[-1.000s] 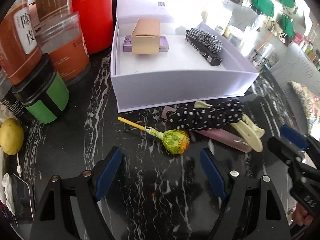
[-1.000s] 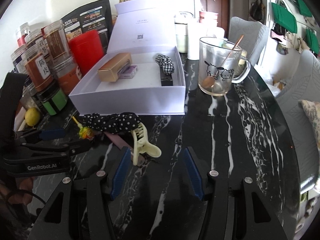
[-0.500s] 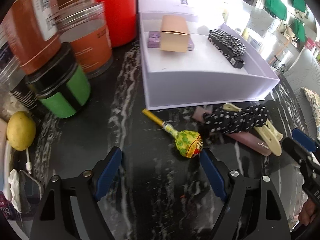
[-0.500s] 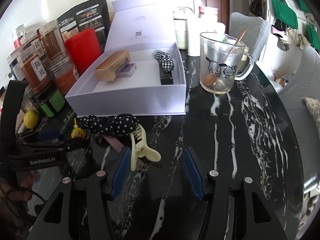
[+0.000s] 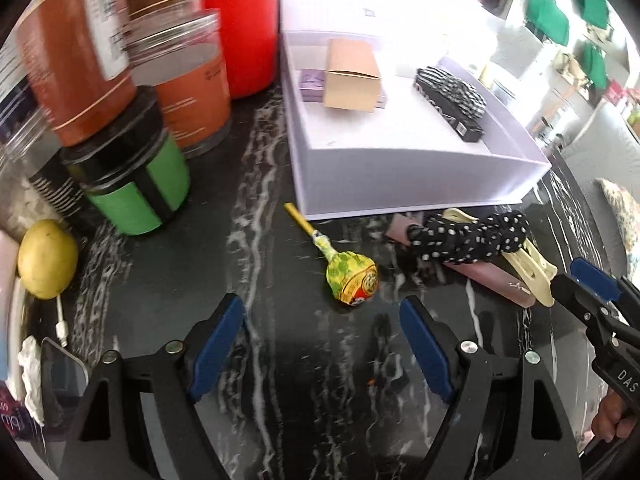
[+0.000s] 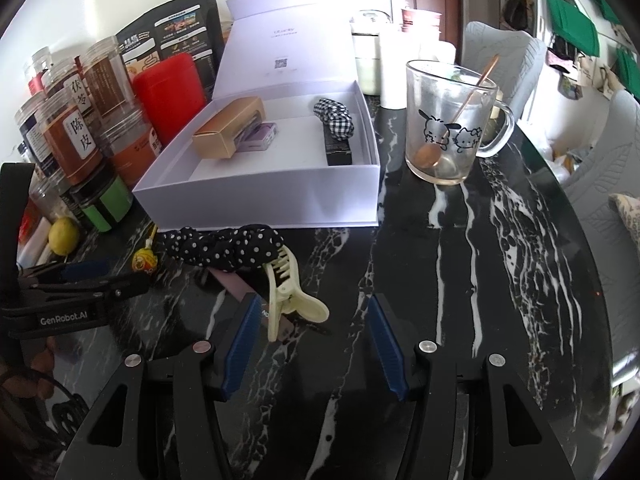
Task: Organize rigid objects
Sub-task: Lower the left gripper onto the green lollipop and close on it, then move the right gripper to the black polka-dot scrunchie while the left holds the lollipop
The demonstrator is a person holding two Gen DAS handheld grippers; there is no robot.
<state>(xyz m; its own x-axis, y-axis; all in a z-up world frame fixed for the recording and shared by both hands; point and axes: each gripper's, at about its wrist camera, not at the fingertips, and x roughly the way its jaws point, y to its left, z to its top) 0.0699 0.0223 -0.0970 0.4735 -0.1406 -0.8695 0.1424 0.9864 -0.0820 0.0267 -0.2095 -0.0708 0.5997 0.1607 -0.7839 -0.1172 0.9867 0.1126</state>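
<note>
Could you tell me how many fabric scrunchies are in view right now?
2. A black-and-white checked scrunchie lies inside the white box, on a black case. A black polka-dot scrunchie lies on the table before the box, beside the cream hair claw.

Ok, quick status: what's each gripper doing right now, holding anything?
Left gripper: open, nothing held; the lollipop lies on the table just ahead of its jaws.
Right gripper: open, nothing held; the cream hair claw clip lies by its left jaw.

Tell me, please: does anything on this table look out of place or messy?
Yes. In front of the box, a lollipop, dotted scrunchie, cream claw clip and pink bar lie loose, the last three piled together.
</note>
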